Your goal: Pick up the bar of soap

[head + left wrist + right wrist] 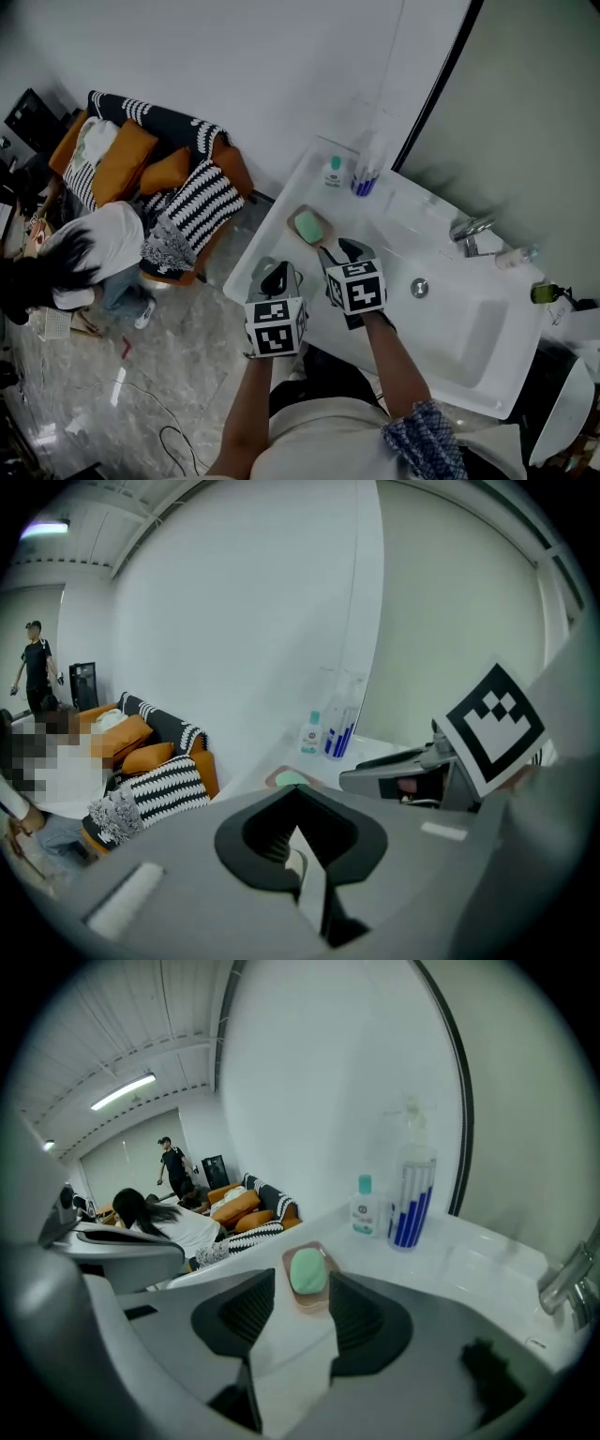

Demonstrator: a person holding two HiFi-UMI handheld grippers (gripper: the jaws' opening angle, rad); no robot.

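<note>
A pale green bar of soap point(311, 226) lies in a brownish dish point(296, 217) on the white sink counter point(281, 251), near its left end. My right gripper point(342, 251) hovers just short of the dish with its jaws open. In the right gripper view the soap point(307, 1270) shows ahead through the gap of that gripper point(300, 1307), touching neither pad. My left gripper point(276, 275) hangs over the counter's left front edge, shut and empty. In the left gripper view the soap point(292, 779) peeks just above that gripper's point(296, 794) tips.
Behind the dish stand a small sanitizer bottle point(334, 172) and a clear spray bottle with blue stripes point(366, 173). The basin with its drain point(419, 288) and the faucet point(472, 230) lie to the right. A sofa point(150, 169) and a seated person point(89, 246) are left of the sink.
</note>
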